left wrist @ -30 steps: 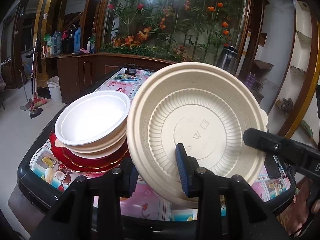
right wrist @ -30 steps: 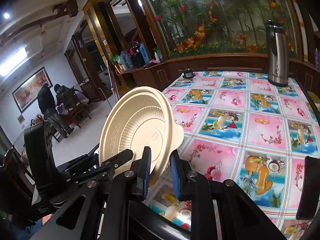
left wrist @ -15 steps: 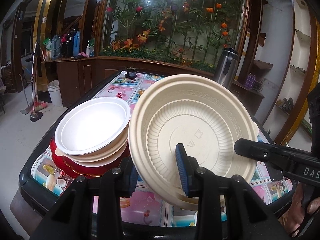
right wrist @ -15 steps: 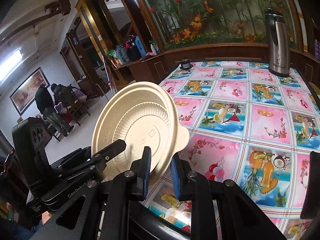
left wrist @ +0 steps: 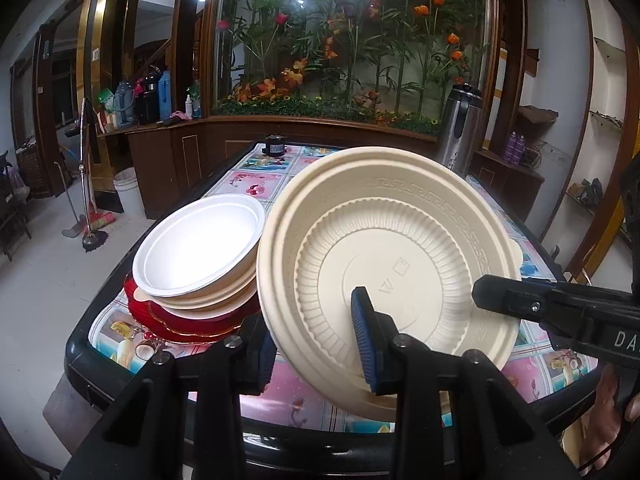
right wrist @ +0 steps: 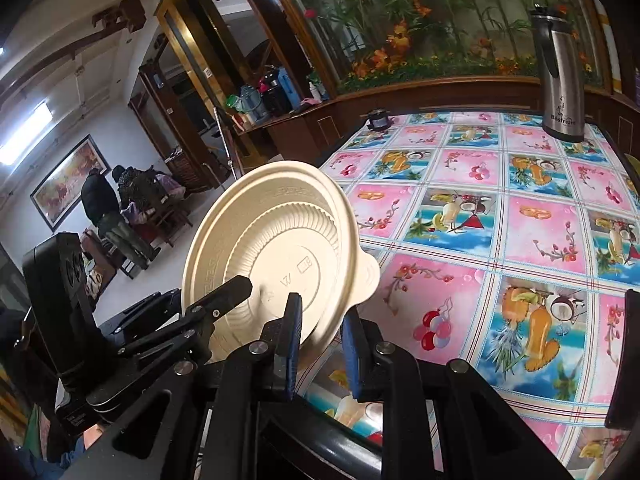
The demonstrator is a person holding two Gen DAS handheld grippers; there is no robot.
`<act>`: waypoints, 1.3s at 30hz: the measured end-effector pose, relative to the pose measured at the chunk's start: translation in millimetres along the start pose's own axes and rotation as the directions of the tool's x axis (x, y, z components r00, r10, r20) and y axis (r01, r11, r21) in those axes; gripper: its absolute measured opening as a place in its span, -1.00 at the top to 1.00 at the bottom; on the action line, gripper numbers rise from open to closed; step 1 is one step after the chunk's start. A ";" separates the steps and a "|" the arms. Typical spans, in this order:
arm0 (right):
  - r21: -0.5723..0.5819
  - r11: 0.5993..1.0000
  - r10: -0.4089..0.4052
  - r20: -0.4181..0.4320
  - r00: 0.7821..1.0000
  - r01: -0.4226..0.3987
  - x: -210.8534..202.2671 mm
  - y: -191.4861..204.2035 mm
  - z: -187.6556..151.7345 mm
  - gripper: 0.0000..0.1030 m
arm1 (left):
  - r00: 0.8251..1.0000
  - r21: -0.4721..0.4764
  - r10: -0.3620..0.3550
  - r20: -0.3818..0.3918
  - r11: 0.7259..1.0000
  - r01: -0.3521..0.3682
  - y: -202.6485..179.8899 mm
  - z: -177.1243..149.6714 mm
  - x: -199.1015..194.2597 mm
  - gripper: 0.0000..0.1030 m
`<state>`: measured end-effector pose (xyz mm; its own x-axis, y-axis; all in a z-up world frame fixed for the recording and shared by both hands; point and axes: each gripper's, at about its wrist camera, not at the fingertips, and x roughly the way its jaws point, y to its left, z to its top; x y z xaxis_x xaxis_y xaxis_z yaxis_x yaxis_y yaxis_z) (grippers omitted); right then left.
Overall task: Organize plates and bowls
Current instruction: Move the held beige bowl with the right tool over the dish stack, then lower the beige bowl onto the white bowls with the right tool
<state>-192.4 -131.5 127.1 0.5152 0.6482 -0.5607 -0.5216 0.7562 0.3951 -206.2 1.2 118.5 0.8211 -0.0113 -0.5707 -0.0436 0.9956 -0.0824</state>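
A beige ribbed bowl (left wrist: 400, 264) hangs tilted above the near end of the table, and both grippers hold it. My left gripper (left wrist: 316, 328) is shut on its lower rim, one blue pad on the face, the other finger behind. In the right wrist view the same beige bowl (right wrist: 276, 240) has its lower edge between the pads of my right gripper (right wrist: 320, 316), which is shut on it. A white bowl (left wrist: 196, 248) tops a stack of beige bowls and red plates (left wrist: 180, 320) to its left on the table.
A steel thermos (right wrist: 560, 80) and a small dark jar (right wrist: 378, 118) stand at the far end of the patterned tablecloth (right wrist: 500, 220). The table's dark rim (left wrist: 92, 356) runs below the stack. People (right wrist: 104, 204) stand far off by the wall.
My left gripper has risen a little with the beige bowl, so the bowl sits lower in its view and the thermos shows behind it. The right gripper has hardly moved.
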 end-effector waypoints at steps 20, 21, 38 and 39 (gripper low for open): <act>-0.089 0.991 0.096 -0.008 0.995 -0.096 1.2 41.2 42.7 0.59 | 0.997 -0.074 0.058 0.053 0.996 -0.054 41.2 34.5 -39.9 0.34; -0.099 0.989 0.108 -0.013 0.994 -0.108 5.5 46.8 47.9 0.59 | 0.997 -0.084 0.063 0.055 0.995 -0.058 48.1 37.1 -41.0 0.34; -0.123 0.979 0.133 -0.213 0.968 -0.162 136.1 93.7 96.9 0.59 | 0.992 -0.278 0.055 -0.110 0.957 -0.084 164.1 46.5 33.2 0.34; -0.121 0.980 0.129 -0.225 0.966 -0.160 141.5 92.5 97.0 0.59 | 0.992 -0.280 0.052 -0.118 0.956 -0.084 165.1 45.3 37.3 0.34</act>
<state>-101.8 38.7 154.9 0.2769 0.7039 -0.6541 -0.6756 0.6266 0.3884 -157.1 169.3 120.6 0.7451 0.0299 -0.6663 -0.2699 0.9270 -0.2603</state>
